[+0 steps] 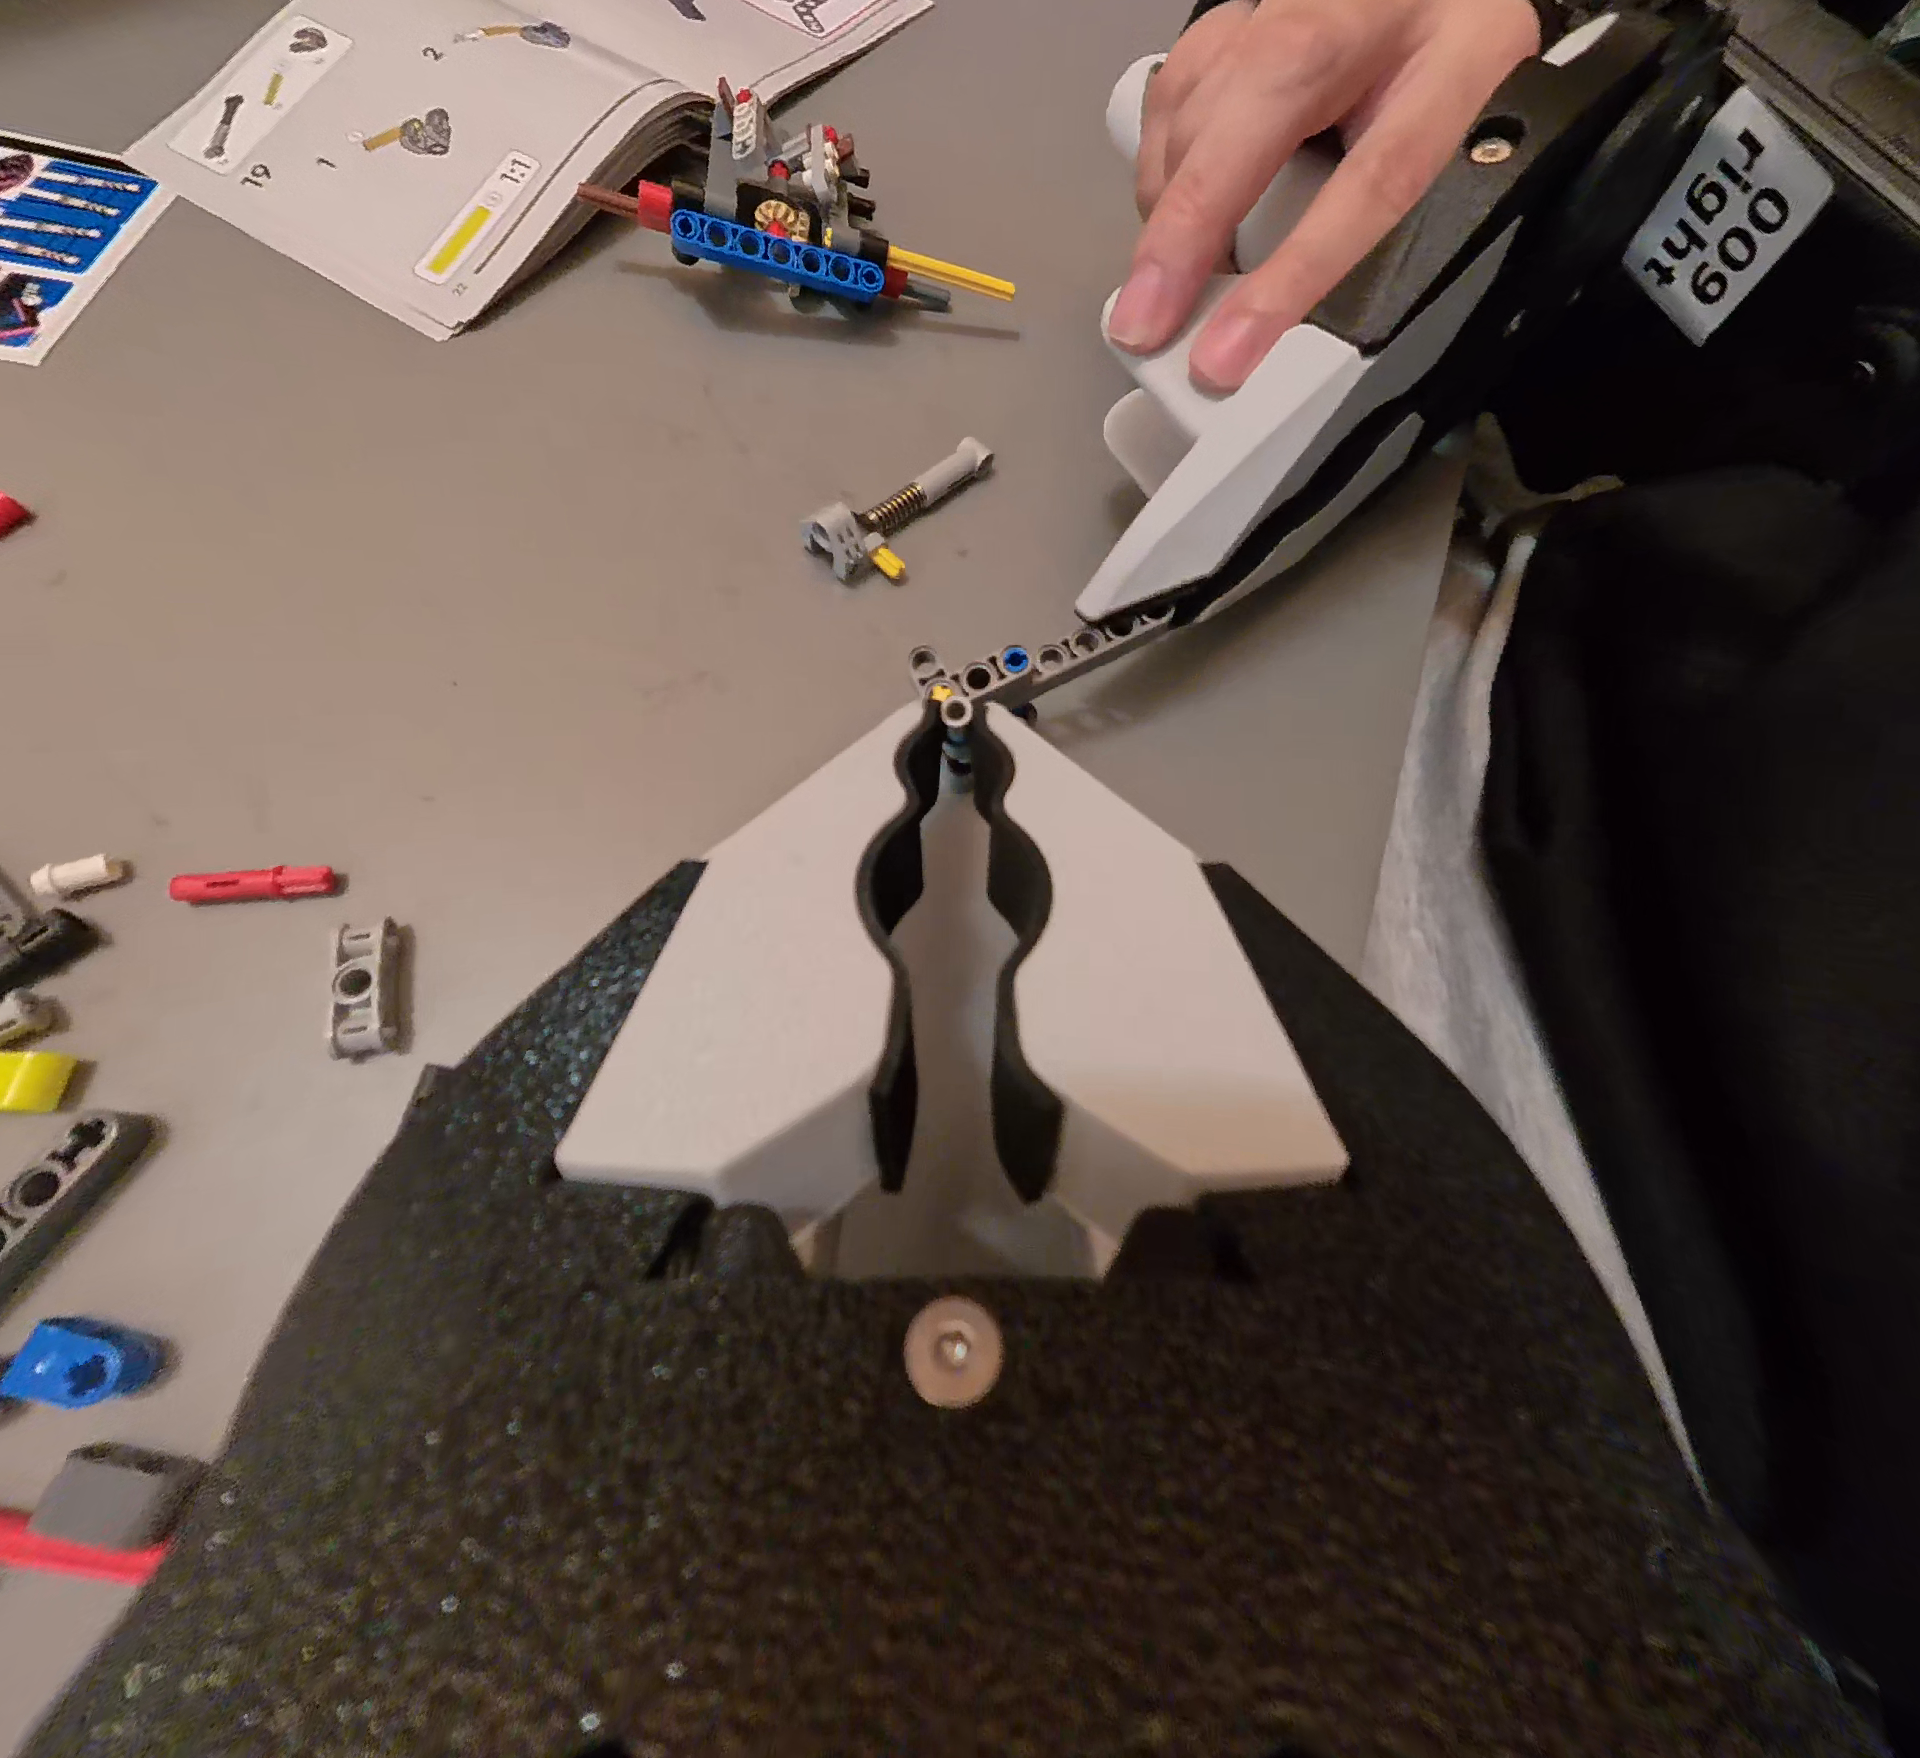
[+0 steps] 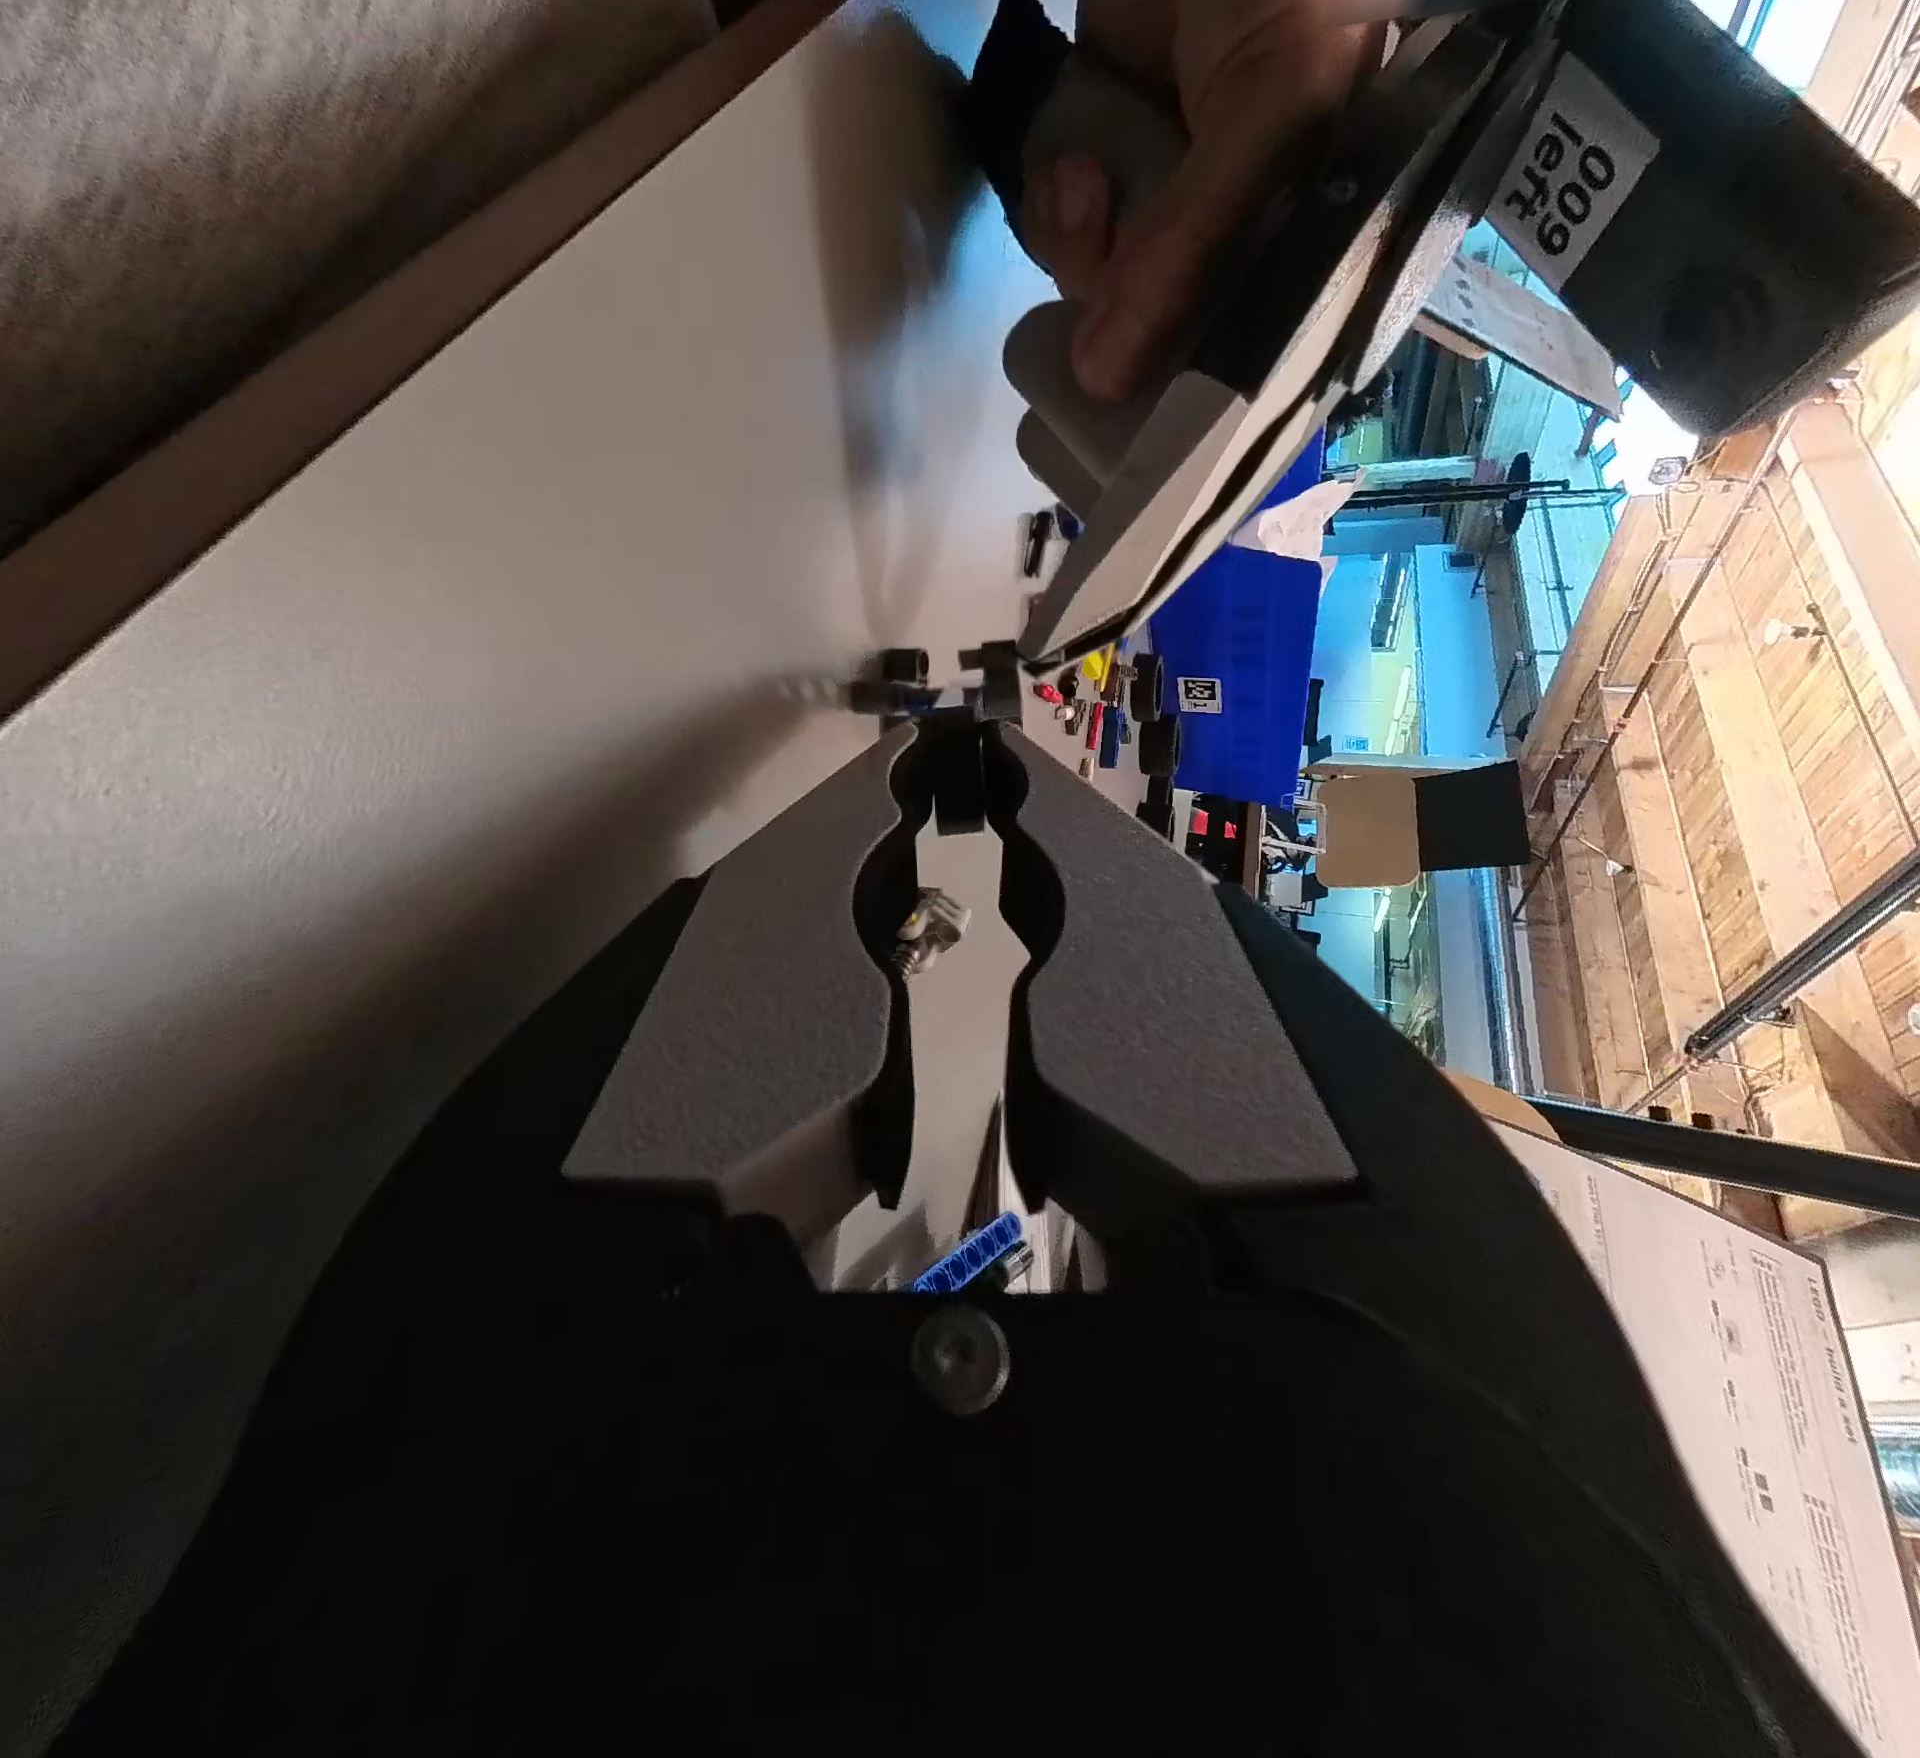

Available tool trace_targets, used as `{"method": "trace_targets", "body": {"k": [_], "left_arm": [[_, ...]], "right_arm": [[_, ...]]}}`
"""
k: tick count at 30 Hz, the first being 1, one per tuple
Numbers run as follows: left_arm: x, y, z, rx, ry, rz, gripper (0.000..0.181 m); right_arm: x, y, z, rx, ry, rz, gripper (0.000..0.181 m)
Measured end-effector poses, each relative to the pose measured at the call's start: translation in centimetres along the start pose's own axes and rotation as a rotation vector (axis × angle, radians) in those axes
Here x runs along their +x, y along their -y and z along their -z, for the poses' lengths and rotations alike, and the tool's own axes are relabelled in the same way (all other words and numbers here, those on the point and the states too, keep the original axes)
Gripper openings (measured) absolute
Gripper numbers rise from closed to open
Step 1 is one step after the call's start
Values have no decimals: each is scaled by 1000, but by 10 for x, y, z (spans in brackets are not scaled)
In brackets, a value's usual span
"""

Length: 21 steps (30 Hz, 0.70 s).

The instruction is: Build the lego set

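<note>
Bare desk (image 1: 540,628) is seen near its right edge. A grey beam (image 1: 1049,659) is clamped by the right gripper (image 1: 1127,612); the left gripper (image 1: 956,721) fingers are nearly closed on what looks like a small pin (partly hidden).

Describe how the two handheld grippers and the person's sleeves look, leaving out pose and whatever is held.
Both tools match: the left gripper and right gripper each have pale grey wedge-shaped fingers lined with wavy black pads, on a speckled black body with one central screw. Each carries a black camera housing bearing a white label and has a pale grey handle. The hand wears a black sleeve.
</note>
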<state>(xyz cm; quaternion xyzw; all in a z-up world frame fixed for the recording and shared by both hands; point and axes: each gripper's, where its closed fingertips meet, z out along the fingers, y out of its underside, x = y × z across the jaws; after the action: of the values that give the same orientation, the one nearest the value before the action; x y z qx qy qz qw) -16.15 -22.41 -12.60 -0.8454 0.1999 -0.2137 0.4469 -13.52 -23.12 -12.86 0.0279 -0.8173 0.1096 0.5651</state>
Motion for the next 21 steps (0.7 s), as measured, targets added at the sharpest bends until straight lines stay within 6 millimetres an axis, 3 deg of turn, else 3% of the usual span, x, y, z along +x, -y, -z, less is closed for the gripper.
{"method": "trace_targets", "body": {"k": [8,21], "left_arm": [[-2,1,-3,-8,11,-24,2],[-4,3,-8,-32,4,-66,3]], "right_arm": [[-5,1,-2,9,19,-49,9],[-9,-12,0,-30,67,-220,13]]}}
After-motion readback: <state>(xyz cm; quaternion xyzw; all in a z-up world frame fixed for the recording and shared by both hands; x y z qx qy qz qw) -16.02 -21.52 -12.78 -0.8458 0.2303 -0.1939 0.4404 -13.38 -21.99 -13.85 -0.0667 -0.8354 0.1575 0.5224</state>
